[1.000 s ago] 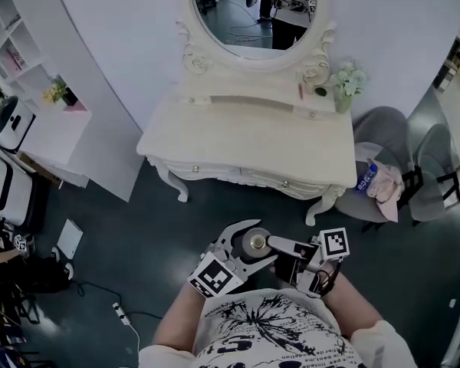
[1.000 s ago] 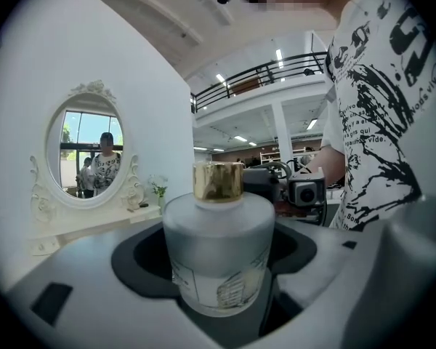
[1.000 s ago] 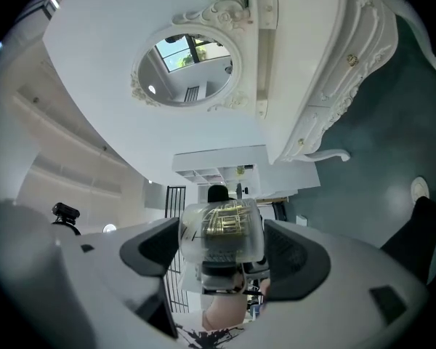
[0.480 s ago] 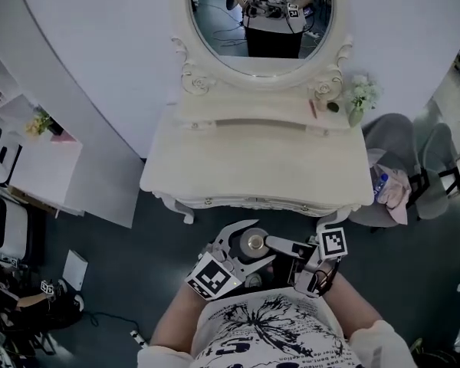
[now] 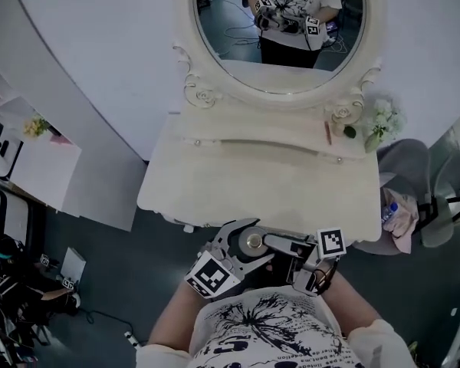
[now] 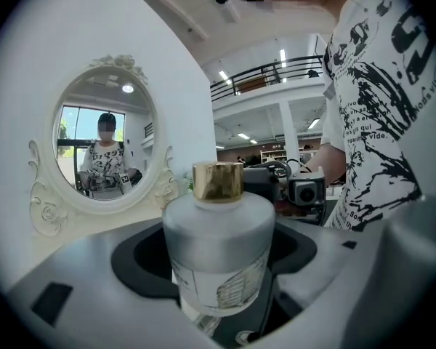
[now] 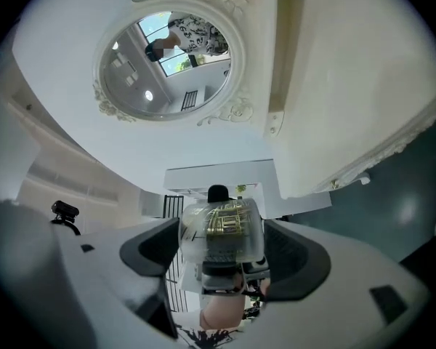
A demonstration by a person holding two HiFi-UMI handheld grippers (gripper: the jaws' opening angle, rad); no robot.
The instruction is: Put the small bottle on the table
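Frosted glass, the small round bottle with a gold cap is partly hidden: its base sinks behind the jaws in the left gripper view, and the head view shows little but the cap's top; it stands upright, long axis vertical, cap up, in the air just short of the cream carved dressing table's near edge. The right gripper clamps its sides; the left gripper's jaws stand wide around it.
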